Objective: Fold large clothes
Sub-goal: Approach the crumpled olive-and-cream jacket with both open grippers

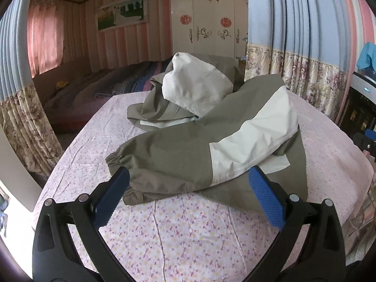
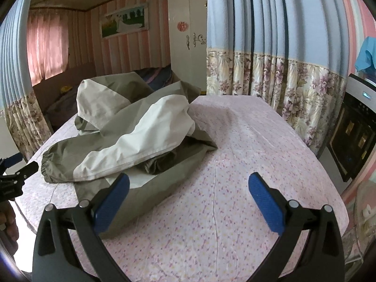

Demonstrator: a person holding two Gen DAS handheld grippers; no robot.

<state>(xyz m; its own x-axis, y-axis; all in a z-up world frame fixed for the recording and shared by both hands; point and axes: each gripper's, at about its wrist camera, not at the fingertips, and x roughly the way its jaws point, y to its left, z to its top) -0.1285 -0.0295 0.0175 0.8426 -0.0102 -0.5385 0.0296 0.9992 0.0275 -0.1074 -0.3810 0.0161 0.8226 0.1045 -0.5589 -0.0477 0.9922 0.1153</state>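
The left tool [image 1: 188,183] is spread wide and grasps nothing, its blue pads either side of the jacket [image 1: 211,127] sleeve at centre frame. The right tool [image 2: 188,185] is likewise released, over the floral-sheeted surface [image 2: 246,164]; the crumpled jacket [image 2: 131,127] lies left of centre.
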